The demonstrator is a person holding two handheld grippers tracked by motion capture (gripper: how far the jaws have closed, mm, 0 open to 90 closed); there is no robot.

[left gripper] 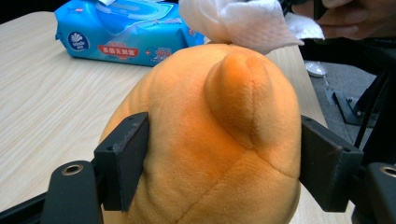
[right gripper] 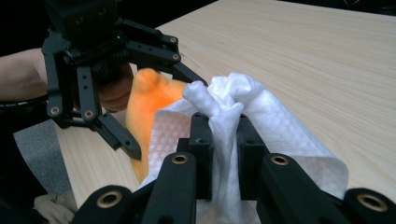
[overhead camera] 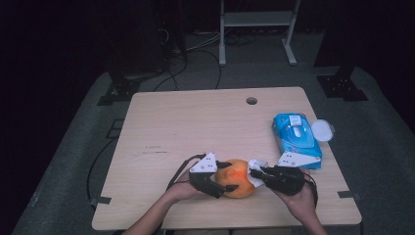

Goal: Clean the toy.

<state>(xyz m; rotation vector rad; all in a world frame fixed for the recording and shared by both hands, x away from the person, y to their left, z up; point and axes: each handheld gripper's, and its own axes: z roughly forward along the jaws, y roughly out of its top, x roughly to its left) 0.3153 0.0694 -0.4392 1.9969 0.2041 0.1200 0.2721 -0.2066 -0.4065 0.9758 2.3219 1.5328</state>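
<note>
An orange plush toy (overhead camera: 237, 177) rests near the table's front edge, between my two grippers. My left gripper (overhead camera: 218, 182) is shut on the toy (left gripper: 210, 140); its black pads (left gripper: 125, 158) press into the plush from both sides. My right gripper (overhead camera: 256, 173) is shut on a crumpled white wet wipe (right gripper: 224, 121), whose bunched end lies against the toy's far side (right gripper: 149, 100). In the left gripper view the wipe (left gripper: 238, 21) rests on the toy's top, with a rounded bump of plush (left gripper: 240, 93) just below it.
A blue pack of wet wipes (overhead camera: 296, 138) lies at the table's right, its lid flipped open, with a round white lid (overhead camera: 322, 130) beside it. A cable hole (overhead camera: 251, 101) sits near the wooden table's (overhead camera: 186, 122) far edge. Dark stands surround the table.
</note>
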